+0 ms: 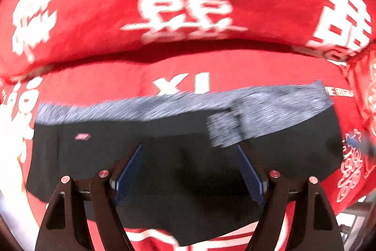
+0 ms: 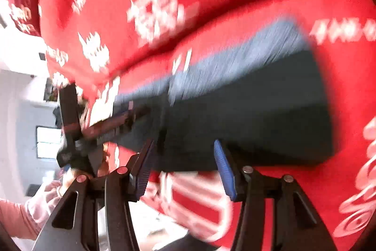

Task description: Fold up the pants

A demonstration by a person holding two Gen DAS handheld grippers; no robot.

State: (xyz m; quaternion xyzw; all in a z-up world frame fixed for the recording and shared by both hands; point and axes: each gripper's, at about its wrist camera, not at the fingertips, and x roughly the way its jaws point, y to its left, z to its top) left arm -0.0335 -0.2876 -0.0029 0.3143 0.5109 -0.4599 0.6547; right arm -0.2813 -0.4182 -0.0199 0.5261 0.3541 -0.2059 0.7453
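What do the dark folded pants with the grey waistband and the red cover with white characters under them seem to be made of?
Dark folded pants: soft matte fabric, probably knit; they lie flat with no shine. Grey waistband: heathered, flecked look suggests ribbed elastic knit, though blur hides the weave. Red cover: plush-looking textile with printed white characters, sagging in soft folds.
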